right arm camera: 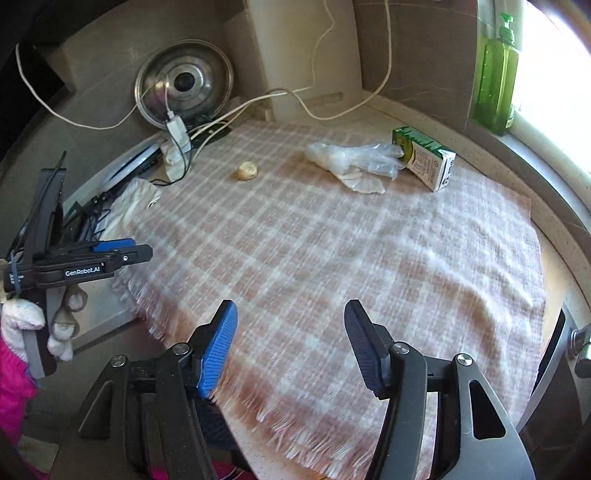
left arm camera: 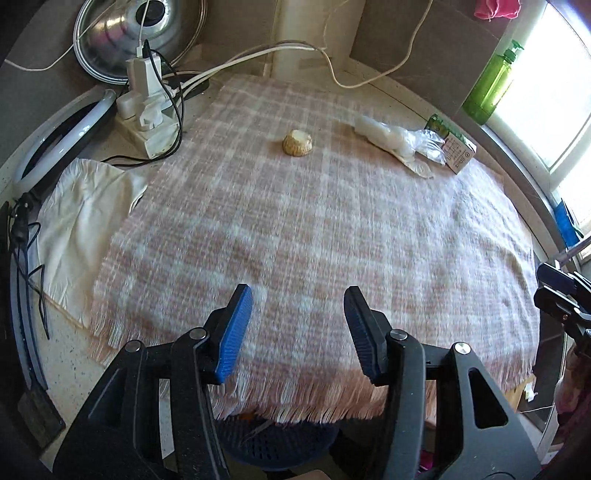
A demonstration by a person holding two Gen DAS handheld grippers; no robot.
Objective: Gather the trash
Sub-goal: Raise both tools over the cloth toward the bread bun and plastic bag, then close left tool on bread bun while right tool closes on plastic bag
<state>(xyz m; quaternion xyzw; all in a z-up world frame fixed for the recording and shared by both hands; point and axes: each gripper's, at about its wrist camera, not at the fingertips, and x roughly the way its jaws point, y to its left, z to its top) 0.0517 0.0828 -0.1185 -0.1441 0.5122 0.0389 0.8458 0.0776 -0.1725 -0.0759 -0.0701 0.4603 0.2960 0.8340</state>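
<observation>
Three pieces of trash lie at the far side of a pink plaid cloth [left arm camera: 295,229]: a small beige crumpled cup [left arm camera: 297,143] [right arm camera: 246,171], a clear plastic glove over a paper scrap [left arm camera: 399,142] [right arm camera: 351,158], and a green-and-white carton [left arm camera: 452,147] [right arm camera: 424,158] on its side. My left gripper [left arm camera: 297,291] hovers open over the cloth's near fringe, with nothing between its blue pads. My right gripper [right arm camera: 291,304] is also open and holds nothing, above the near part of the cloth. A dark blue mesh basket [left arm camera: 273,443] shows below the table edge.
A power strip with plugs and cables [left arm camera: 147,110], a metal lid [left arm camera: 122,33] and a ring lamp [left arm camera: 55,140] crowd the back left. A white cloth [left arm camera: 85,221] lies at the left. A green soap bottle [right arm camera: 496,74] stands on the window sill. A gloved hand [right arm camera: 22,321] holds the left gripper.
</observation>
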